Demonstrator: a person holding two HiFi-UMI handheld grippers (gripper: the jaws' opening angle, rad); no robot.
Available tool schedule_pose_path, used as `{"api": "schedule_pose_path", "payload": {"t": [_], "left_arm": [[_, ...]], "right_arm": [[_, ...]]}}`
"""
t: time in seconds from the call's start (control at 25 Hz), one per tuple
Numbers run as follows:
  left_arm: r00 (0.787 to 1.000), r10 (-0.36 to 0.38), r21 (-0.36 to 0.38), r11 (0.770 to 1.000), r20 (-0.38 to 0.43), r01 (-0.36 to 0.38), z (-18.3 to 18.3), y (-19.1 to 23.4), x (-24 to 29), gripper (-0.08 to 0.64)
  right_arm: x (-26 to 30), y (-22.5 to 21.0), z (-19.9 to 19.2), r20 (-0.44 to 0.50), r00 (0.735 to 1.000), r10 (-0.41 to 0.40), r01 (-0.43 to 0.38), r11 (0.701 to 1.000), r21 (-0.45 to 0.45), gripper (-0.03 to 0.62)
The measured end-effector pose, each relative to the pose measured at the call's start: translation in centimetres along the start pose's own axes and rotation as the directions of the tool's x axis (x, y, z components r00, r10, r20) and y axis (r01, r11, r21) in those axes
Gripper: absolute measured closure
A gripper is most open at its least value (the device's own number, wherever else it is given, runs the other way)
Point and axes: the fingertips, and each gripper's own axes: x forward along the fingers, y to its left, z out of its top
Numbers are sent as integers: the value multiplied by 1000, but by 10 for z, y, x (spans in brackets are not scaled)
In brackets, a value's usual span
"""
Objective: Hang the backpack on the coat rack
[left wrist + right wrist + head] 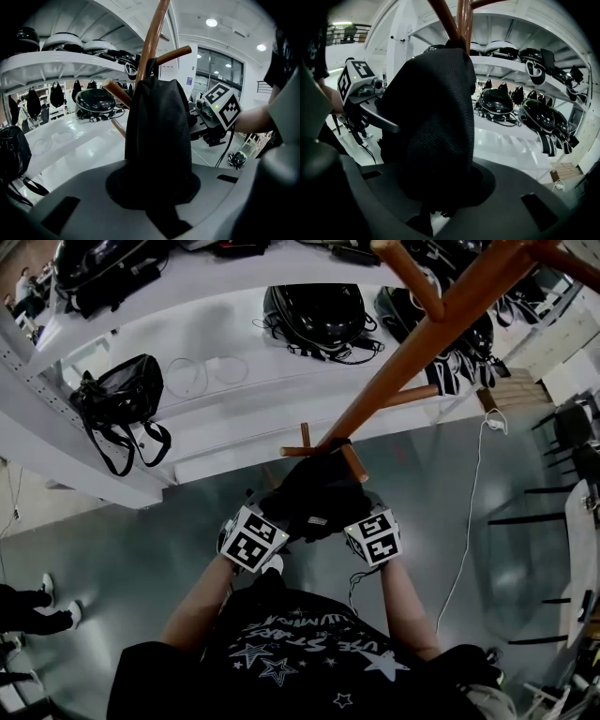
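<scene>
The black mesh backpack [314, 495] hangs low against the brown wooden coat rack [422, 343], its top right at the lower pegs [354, 463]. Whether its loop sits over a peg I cannot tell. My left gripper [277, 521] and right gripper [351, 521] grip it from either side, just below the pegs. In the left gripper view the backpack [159, 131] rises from between the jaws of my left gripper [154, 206], up against the coat rack's pole [152, 37]. In the right gripper view my right gripper [436, 206] pinches the fabric [436, 122] the same way.
Curved white shelves [234, 409] run behind the rack, carrying a black handbag [117, 399] and several black bags [314, 315]. A white cable [466, 521] trails over the grey floor. Dark chairs [572, 427] stand at the right, and another person's feet [37, 610] are at the left.
</scene>
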Motion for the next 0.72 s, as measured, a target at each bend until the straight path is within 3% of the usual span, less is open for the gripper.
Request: {"api": "schedule_pose_path", "payload": {"t": [0.2,0.48,0.56,0.64,0.72], "left_arm": [[998,48,71,996,-33,-46,-10,1,10,482],[994,103,95,990,-28,-100,-13,7,24,456],[993,112,81,991,-28,-110,-14,6,27,435],[993,118,44,992,-17,-118,-16,3,28,370],[992,122,16,992,-5,-122,-17,-2,27,329]], "right_arm": [[12,-7,-12,-11,1000,-27,27,999,31,480],[18,-18,-14,1,996,-85,85,996,7,474],[16,-22,-16,7,995,-99,99,995,11,453],[11,-24,-19,20,993,-116,115,993,25,415],[4,-23,-22,43,990,-131,129,991,35,350]]}}
